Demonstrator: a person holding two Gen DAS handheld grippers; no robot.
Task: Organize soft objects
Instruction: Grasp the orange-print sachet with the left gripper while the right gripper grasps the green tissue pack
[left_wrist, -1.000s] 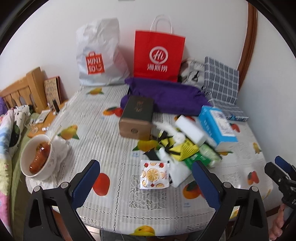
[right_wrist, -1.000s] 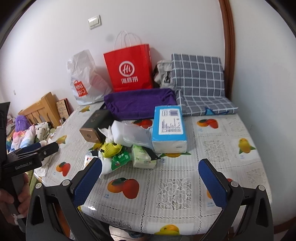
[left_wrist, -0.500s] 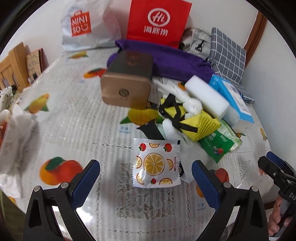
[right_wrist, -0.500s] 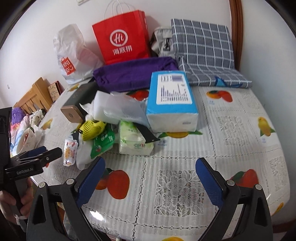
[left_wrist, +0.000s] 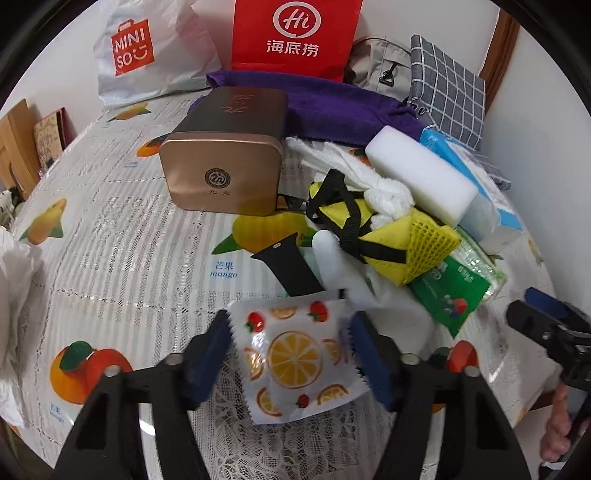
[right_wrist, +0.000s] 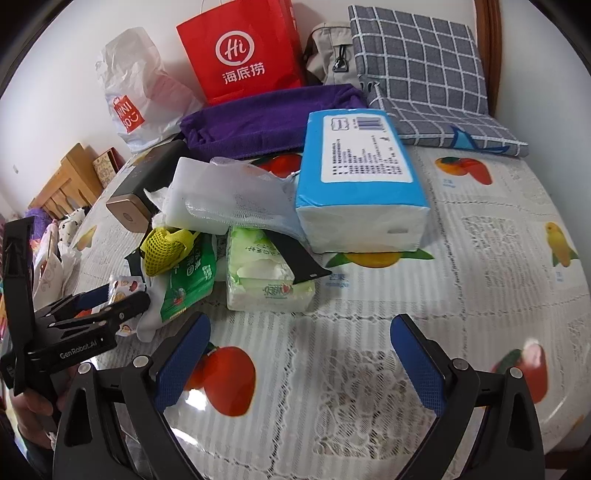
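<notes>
Left wrist view: left gripper (left_wrist: 290, 334) fingers, just closing, pinch the fruit-print packet (left_wrist: 295, 356).

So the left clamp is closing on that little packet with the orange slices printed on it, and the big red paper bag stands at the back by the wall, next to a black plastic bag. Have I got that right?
Not quite: the plastic bag beside the red paper bag is white, with a red logo, as the left wrist view shows. The rest holds: the left gripper has just been closing around the orange-slice packet, its pads at the packet's edges.

left gripper (left_wrist: 290, 345): black frame, blue pads | right gripper (right_wrist: 301, 360): same, silver screws | white "GenRobot.AI" lettering
</notes>
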